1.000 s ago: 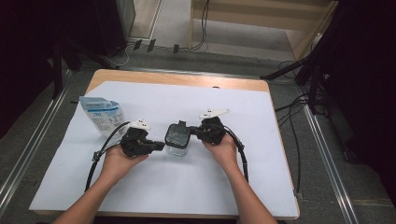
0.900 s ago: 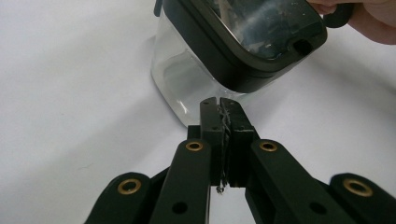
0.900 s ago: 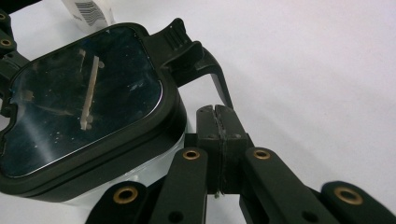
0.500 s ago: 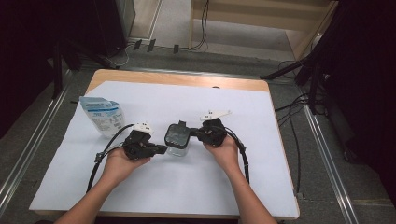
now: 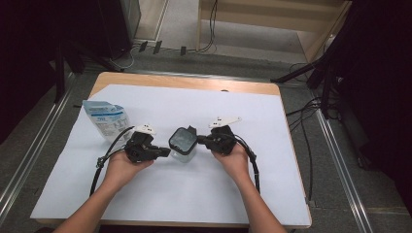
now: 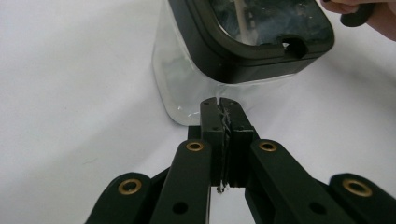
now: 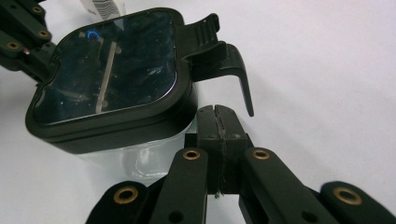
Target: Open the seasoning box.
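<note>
A clear plastic container (image 5: pixel 183 144) with a black lid (image 7: pixel 107 70) stands mid-table on the white sheet. My left gripper (image 5: pixel 166 152) is shut and empty, its tips close to the container's left side. In the left gripper view the gripper (image 6: pixel 220 103) points at the base of the clear wall (image 6: pixel 187 79). My right gripper (image 5: pixel 199 141) is shut too, at the container's right side. In the right gripper view the gripper (image 7: pixel 216 112) sits just under the lid's black latch (image 7: pixel 224 60). Whether either gripper touches the container I cannot tell.
A blue and white pouch (image 5: pixel 104 119) lies at the back left of the white sheet (image 5: pixel 194 199). The sheet covers most of the wooden table (image 5: pixel 184 82). Cables trail from both grippers toward the person. Dark equipment and floor cables surround the table.
</note>
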Tool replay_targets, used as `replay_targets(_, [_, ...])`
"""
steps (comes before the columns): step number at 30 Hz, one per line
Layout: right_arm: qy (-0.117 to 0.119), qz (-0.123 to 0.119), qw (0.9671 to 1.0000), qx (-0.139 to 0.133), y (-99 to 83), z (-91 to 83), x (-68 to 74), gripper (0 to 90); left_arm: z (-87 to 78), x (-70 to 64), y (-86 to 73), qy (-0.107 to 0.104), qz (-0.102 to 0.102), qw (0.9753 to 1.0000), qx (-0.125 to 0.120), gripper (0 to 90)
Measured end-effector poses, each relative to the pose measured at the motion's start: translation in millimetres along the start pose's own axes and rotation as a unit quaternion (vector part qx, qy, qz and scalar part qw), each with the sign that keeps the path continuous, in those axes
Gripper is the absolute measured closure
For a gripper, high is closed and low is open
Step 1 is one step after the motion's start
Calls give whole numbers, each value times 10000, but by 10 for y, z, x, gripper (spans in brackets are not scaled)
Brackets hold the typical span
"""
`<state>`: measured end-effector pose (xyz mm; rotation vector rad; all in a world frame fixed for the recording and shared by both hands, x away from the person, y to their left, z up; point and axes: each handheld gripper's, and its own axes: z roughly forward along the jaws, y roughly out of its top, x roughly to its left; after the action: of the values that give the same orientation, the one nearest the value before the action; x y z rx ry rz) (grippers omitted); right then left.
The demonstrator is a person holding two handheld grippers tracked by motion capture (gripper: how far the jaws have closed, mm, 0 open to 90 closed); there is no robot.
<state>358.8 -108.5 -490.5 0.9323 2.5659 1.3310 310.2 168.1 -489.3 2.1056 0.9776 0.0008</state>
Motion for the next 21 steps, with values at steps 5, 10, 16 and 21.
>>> replay_targets(5, [16, 21, 10000, 21, -27, -32, 27, 900, 13, 48, 7, -31, -66, 10000, -13, 899])
replay_targets(10, [13, 43, 10000, 34, -46, -58, 47, 900, 30, 80, 23, -43, -109, 9999, -11, 899])
replay_targets(16, [53, 76, 10000, -1, -82, -108, 104, 900, 72, 99, 65, -47, -81, 10000, 28, 900])
replay_targets(21, [14, 146, 9999, 25, -122, -164, 152, 900, 99, 116, 98, -57, -86, 9999, 37, 900])
